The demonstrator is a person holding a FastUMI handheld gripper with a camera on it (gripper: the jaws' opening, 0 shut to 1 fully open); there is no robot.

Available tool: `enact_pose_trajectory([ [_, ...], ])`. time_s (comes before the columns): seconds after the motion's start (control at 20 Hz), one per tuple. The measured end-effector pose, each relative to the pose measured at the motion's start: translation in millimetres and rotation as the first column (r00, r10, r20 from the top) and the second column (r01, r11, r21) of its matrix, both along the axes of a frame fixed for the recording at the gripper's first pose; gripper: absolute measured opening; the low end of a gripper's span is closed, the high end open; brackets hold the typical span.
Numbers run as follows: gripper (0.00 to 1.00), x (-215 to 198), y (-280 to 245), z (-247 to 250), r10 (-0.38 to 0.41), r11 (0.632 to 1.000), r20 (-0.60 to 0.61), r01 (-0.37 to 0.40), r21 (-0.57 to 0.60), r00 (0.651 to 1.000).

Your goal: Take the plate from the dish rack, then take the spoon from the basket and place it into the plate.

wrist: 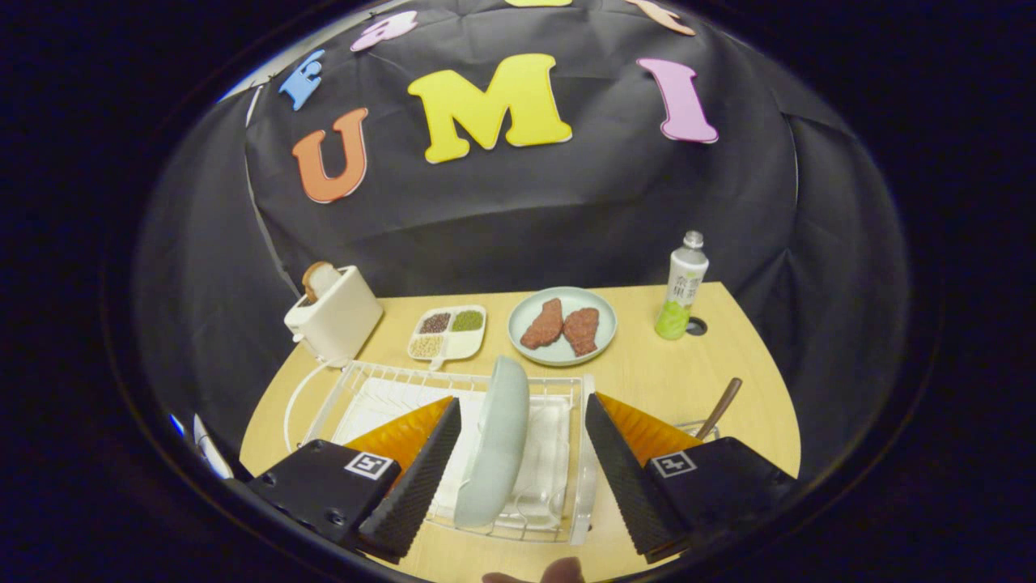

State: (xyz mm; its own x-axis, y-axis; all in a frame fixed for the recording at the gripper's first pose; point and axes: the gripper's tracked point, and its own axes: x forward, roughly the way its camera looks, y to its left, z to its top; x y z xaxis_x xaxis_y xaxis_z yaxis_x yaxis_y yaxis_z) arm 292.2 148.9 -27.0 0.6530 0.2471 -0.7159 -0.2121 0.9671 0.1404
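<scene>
Gripper view. We see the gripper with its fingers spread wide, one finger to the left and the other to the right of the plate. The plate stands on edge, upright, in the white wire dish rack, between the two fingers. The left finger lies very near the plate's face; we cannot tell whether it touches. The right finger stands clearly apart from the plate. The plate is not clamped.

The dish rack sits on a light wooden table, at its near side, with a white tray under the wires. To the right of the rack, just behind the right finger, we see the brown handle of the spoon tilted up and to the right. Its lower end goes down behind the finger, and a thin wire rim of the basket shows there.

On the far side of the table, from left to right, we see a white toaster with a slice of bread in its slot, a divided dish of grains, a round plate with two pieces of meat, and an upright bottle. A white cord runs from the toaster along the left side of the rack.

At the near edge of the table, below the rack, we see a fingertip of the person.
</scene>
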Motion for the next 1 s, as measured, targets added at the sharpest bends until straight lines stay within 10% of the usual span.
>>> enact_pose_trajectory([
  [0.3,0.98,3,28,-41,-0.004,1.000,-0.168,0.009,0.027,0.986],
  [0.65,0.43,5,17,-50,-0.132,0.991,-0.213,0.126,-0.044,0.968],
  [1.0,0.37,5,7,-28,-0.195,0.970,-0.160,0.166,-0.175,0.968],
])
